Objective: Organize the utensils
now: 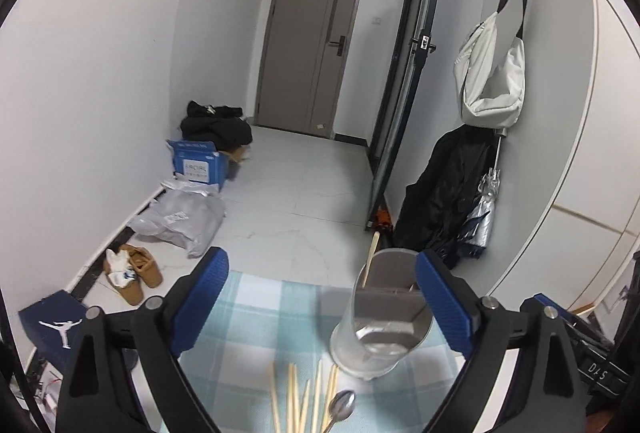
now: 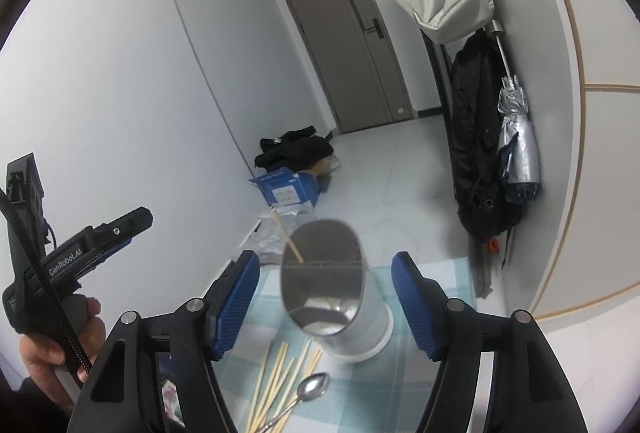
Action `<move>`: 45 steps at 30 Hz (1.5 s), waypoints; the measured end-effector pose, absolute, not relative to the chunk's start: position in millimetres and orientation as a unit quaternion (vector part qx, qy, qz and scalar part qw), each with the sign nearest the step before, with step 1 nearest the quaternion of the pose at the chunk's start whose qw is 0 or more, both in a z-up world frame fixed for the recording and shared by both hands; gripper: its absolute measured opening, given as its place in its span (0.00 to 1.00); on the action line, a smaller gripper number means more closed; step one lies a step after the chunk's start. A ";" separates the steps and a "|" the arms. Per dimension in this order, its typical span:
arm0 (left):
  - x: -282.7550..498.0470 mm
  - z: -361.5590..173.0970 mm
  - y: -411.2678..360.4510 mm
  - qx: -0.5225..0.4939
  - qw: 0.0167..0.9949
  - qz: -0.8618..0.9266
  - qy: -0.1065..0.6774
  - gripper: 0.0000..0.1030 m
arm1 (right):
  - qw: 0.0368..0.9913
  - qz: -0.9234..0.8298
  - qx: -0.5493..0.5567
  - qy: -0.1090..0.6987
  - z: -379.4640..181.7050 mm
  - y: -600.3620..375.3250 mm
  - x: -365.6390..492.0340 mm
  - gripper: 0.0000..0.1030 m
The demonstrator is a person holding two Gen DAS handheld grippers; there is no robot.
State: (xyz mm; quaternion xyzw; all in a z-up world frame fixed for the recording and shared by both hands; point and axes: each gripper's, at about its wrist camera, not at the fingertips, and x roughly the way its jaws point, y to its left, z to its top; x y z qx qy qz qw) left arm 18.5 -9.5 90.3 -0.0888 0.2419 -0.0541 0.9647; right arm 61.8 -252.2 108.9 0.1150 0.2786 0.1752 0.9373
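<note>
One chopstick (image 1: 373,253) is leaning inside the metal holder (image 1: 380,317), its tip sticking out above the rim. This holder is standing upright on the checked cloth (image 1: 256,317) covering the worktop, ahead of both hand-held grippers. Seen from the left hand-held gripper (image 1: 320,297), it is sitting just inside the right-hand blue pad; seen from the right hand-held gripper (image 2: 326,299), it is standing midway between the two pads without touching either. Several loose chopsticks (image 2: 276,381) and a spoon (image 2: 308,393) are lying on the cloth nearer than the holder, below the gap of each hand-held gripper. Both hand-held grippers are standing spread, pinching nothing. Left of the right hand-held gripper, a hand (image 2: 52,349) is gripping the left tool's handle. Beyond the worktop, a blue box (image 1: 200,163) and shoes (image 1: 132,273) are lying on the floor to the left, while a white bag (image 1: 490,73) is hanging on the wall to the right.
</note>
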 end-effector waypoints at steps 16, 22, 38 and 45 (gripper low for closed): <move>-12.1 31.7 -4.5 -0.076 0.960 -0.010 0.270 0.99 | 0.934 0.166 0.089 0.305 56.3 -233.3 20.6 0.76; -13.5 5.1 3.4 -0.083 0.953 -0.003 0.293 0.99 | 0.925 0.163 0.069 0.337 28.0 -224.0 20.5 0.77; -1.1 -37.4 27.2 -0.111 0.934 -0.011 0.341 0.99 | 0.887 0.133 0.024 0.441 -47.2 -200.9 43.9 0.82; 14.2 -47.4 42.2 -0.140 0.921 -0.013 0.364 0.99 | 0.863 0.141 0.022 0.485 -69.3 -179.1 63.1 0.82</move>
